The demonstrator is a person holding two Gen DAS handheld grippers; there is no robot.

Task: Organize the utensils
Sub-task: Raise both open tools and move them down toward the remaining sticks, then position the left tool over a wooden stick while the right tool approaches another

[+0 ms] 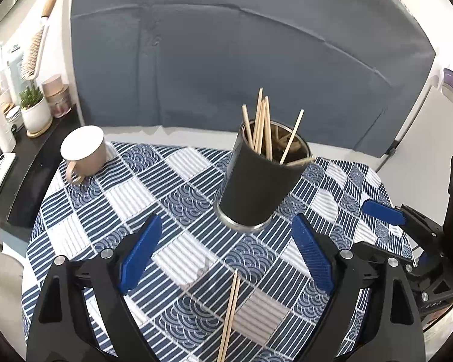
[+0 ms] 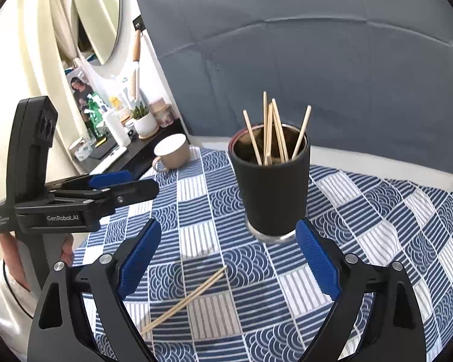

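One pair of chopsticks lies flat on the blue patterned tablecloth, side by side and touching, in front of the black cup that already holds several chopsticks upright. In the left wrist view the pair lies between the two blue fingers, pointing toward the cup.

The left gripper is wide open and holds nothing; the right gripper is also wide open and empty, and it hovers above the cloth, with the pair lying a little to its left.

The step in hand is probably to pick up this last pair. To do it well, I think one gripper should come down across the sticks near their middle, so both are caught together and do not roll apart. The cloth is soft, so the fingers may press into it a little. A beige mug stands at the far edge, well apart.
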